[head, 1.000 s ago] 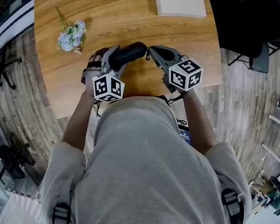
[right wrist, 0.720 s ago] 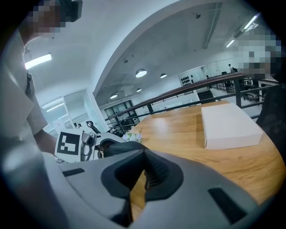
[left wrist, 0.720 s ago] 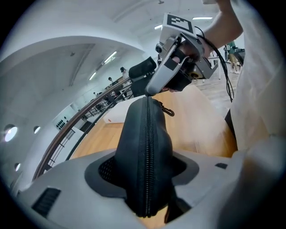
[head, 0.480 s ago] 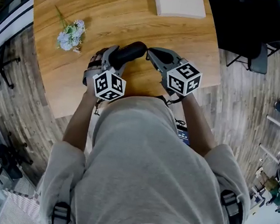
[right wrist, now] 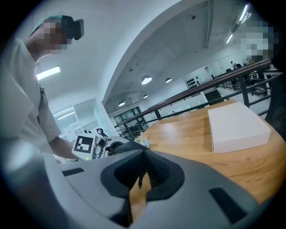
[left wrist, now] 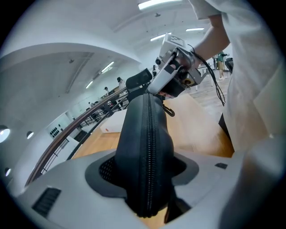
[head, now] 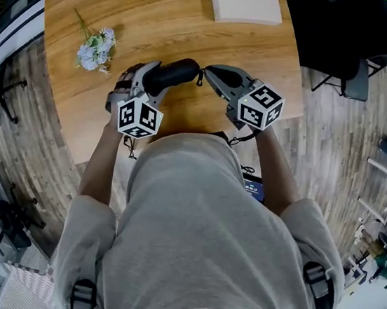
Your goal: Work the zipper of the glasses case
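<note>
The black glasses case (head: 176, 72) is held slanted over the wooden table (head: 163, 12). My left gripper (head: 154, 80) is shut on its near end. In the left gripper view the case (left wrist: 145, 134) fills the gap between the jaws, zipper line facing the camera. My right gripper (head: 205, 73) meets the case's far end, shut on the small zipper pull (right wrist: 140, 179), which hangs between its pads. From the left gripper view the right gripper (left wrist: 172, 74) shows beyond the case tip. The right gripper view shows the case (right wrist: 127, 147) and the left gripper's marker cube (right wrist: 85, 146).
A bunch of pale artificial flowers (head: 96, 49) lies at the table's left. A flat white box (head: 245, 0) rests at the far edge, also in the right gripper view (right wrist: 237, 127). A dark chair (head: 348, 57) stands right of the table.
The left gripper has turned slightly, its marker cube swinging a little leftward, with the case still in its jaws. The right gripper stays at the case's end.
</note>
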The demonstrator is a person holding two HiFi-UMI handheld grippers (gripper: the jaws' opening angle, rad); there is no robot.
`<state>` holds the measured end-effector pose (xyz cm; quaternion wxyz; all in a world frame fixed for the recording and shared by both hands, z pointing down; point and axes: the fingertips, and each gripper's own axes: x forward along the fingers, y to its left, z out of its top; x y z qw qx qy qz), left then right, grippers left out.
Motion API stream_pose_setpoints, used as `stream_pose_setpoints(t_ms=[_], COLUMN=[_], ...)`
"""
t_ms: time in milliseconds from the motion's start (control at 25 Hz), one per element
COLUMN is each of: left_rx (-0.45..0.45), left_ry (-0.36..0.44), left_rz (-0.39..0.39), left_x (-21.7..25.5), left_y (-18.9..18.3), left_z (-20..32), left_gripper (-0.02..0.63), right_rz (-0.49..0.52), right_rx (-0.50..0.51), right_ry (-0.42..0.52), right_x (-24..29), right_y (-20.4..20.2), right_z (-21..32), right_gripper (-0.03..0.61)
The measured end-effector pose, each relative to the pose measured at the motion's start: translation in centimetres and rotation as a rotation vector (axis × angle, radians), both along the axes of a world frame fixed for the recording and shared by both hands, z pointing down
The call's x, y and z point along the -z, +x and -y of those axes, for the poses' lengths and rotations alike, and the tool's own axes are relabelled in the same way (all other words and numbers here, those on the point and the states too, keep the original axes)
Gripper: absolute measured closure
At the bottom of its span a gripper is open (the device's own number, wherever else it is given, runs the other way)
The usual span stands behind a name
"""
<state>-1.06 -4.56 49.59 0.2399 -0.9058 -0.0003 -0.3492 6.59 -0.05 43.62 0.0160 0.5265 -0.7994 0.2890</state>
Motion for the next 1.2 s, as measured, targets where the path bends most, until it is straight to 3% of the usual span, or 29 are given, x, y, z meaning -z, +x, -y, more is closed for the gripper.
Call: stream_pose_setpoints(t_ms=[160, 400, 720, 880, 1080, 1200], left_rx=[-0.035, -0.051, -0.035, 0.029, 0.069, 0.060], left_ry=[0.028, 0.043, 0.010, -0.024, -0.056, -0.066], left_rz=[-0.003, -0.012, 0.010, 0.057, 0.088, 0.082], left_x=[0.5, 1.0, 0.4, -0.5, -1.2, -1.1], left_y=[-0.4, -0.7, -0.6, -0.6, -0.1, 0.1], left_z=[0.4, 0.4, 0.8, 1.0, 1.0, 0.9], left_gripper=[0.357, 0.357, 0.357, 0.357, 0.357, 0.359], right_rz=[0.023, 0.153, 0.008, 0.056, -0.078, -0.020], right_rx=[0.073, 0.136, 0.205, 0.135, 0.092, 0.095], right_ry=[-0.027, 0.000, 0.038, -0.031, -0.091, -0.084], right_x=[-0.7, -0.3, -0.4, -0.4, -0.5, 0.3], right_y=[-1.0, -1.9, -2.4, -1.4, -1.1, -1.3], right_z=[0.2, 0.3, 0.6, 0.9, 1.3, 0.9], right_gripper=[0.551, 0.549, 0.552, 0.554, 0.554, 0.554])
